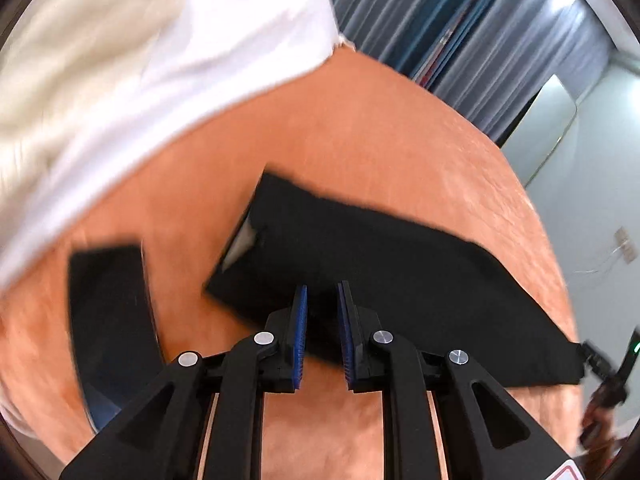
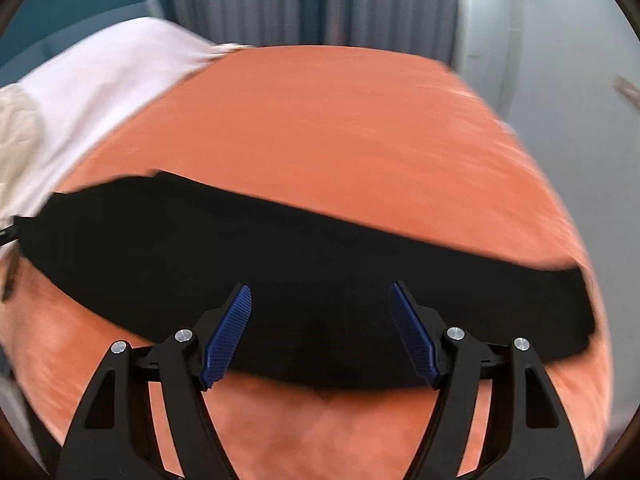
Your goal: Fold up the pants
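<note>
Ribbed blue pads of the left gripper (image 1: 322,312) pinch the near edge of the black pants (image 1: 380,256), a smooth, flat band folded lengthwise across the fuzzy orange bedspread (image 1: 360,128). Over the same cloth, the right gripper (image 2: 320,312) hangs spread wide, gripping nothing. Beyond the pants lies a white sheet (image 1: 140,60).

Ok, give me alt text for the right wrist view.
The open right gripper hangs over black pants stretched across an orange bedspread, nothing between its blue pads. White bedding lies upper left, curtains behind.
</note>
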A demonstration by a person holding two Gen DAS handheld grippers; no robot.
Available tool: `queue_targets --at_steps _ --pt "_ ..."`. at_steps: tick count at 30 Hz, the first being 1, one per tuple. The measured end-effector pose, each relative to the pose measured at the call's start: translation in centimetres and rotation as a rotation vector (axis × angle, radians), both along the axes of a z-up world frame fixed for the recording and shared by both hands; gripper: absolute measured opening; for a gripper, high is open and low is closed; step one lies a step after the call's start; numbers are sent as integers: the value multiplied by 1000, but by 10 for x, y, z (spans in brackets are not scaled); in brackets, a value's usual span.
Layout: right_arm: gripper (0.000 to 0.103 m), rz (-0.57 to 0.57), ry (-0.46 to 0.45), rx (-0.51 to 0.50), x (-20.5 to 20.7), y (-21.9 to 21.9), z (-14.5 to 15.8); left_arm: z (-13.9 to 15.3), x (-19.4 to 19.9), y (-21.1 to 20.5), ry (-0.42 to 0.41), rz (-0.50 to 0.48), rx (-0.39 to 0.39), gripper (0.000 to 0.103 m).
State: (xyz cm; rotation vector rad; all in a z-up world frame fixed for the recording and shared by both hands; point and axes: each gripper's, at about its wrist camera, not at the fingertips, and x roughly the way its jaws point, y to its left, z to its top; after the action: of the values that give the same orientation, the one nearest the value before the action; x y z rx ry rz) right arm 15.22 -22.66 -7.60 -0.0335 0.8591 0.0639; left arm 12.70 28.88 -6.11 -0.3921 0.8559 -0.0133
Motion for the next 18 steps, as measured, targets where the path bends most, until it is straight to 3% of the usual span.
queue_targets --at_steps 2,4,6,7,8,9,11,13,14,15,16,18 --pt "74 115 30 46 41 43 -2 16 6 -13 -19 88 105 24" --pt "74 193 51 43 82 86 -8 29 13 -20 -48 210 183 24" --pt "74 247 78 55 118 119 -17 35 10 -19 -74 268 207 24" --pt "73 252 89 67 140 135 -22 30 12 -27 -79 241 205 33" --pt "67 259 106 90 159 145 -26 24 19 -34 -49 199 215 44" --pt "62 255 119 108 175 153 -31 9 28 -42 8 149 231 45" --pt "62 224 151 102 204 166 -42 -29 51 -49 120 106 227 45" --pt "62 214 226 47 224 183 -61 -64 44 -44 216 84 203 45" --pt "52 238 282 23 228 189 -72 -71 41 -43 202 81 200 45" --pt "32 272 313 -1 227 199 -81 -70 40 -46 173 73 220 47" --pt "27 332 318 -56 223 210 -86 -68 39 -50 161 57 254 48" --pt "6 382 246 -170 217 228 -83 -67 40 -56 156 53 286 48"
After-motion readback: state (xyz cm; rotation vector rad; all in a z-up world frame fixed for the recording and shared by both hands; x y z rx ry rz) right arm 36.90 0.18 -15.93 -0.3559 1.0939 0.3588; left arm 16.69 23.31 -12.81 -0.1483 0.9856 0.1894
